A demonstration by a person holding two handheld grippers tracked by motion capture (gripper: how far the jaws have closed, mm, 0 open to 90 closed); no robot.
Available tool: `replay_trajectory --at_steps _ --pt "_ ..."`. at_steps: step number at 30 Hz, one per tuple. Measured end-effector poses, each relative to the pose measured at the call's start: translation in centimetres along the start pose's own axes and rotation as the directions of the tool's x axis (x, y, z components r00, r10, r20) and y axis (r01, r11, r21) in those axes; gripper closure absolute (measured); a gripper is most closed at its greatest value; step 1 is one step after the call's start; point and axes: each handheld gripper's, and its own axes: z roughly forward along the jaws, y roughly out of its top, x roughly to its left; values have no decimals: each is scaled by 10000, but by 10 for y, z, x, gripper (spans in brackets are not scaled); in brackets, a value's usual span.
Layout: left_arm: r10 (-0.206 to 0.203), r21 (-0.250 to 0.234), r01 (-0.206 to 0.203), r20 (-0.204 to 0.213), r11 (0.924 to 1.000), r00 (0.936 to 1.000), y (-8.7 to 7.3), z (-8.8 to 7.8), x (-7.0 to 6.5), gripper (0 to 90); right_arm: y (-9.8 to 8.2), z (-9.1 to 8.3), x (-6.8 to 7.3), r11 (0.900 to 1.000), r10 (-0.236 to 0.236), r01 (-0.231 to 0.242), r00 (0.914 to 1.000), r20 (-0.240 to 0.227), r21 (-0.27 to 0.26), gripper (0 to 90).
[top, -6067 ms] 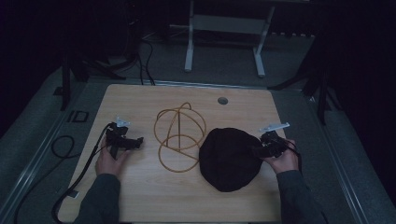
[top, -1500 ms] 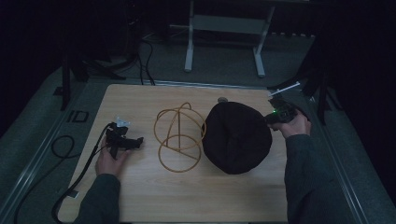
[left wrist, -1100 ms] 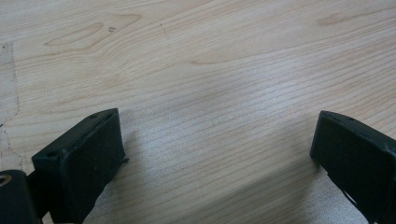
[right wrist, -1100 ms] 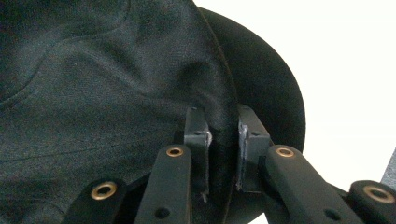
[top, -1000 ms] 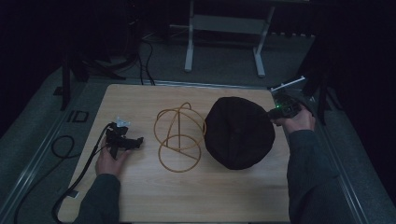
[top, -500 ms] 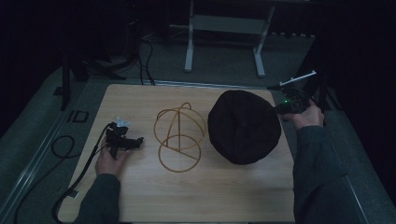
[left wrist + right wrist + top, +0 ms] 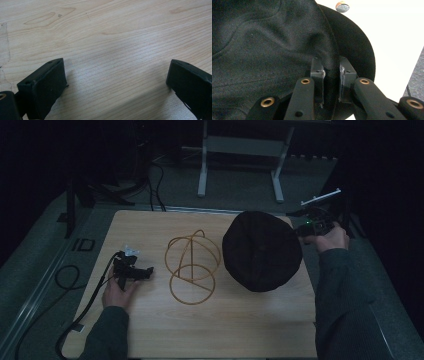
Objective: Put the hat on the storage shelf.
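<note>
My left hand-held gripper (image 7: 142, 271) rests low on the wooden table (image 7: 150, 330) near its left side, jaws spread wide with bare wood between them. Just right of it sits a tan wire frame (image 7: 191, 267) of looped rings, untouched. Farther right, a black fabric hat (image 7: 261, 251) is tilted up over the table's right edge, its rim pinched tight in my right hand-held gripper (image 7: 331, 75).

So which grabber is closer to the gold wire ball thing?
The left. The left gripper rests on the table just beside the wire frame; the right gripper is across the black hat, pinching its edge.
</note>
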Motion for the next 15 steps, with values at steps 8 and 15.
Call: replay_trajectory --at_steps 8,15 --pt "2 1 -2 1 10000 10000 0 0 0 22 8 1 -3 9998 181 -181 9997 -176 47 782" --pt "-4 -1 4 -1 10000 10000 0 0 0 22 14 -1 0 9997 162 -154 9991 -388 205 783"
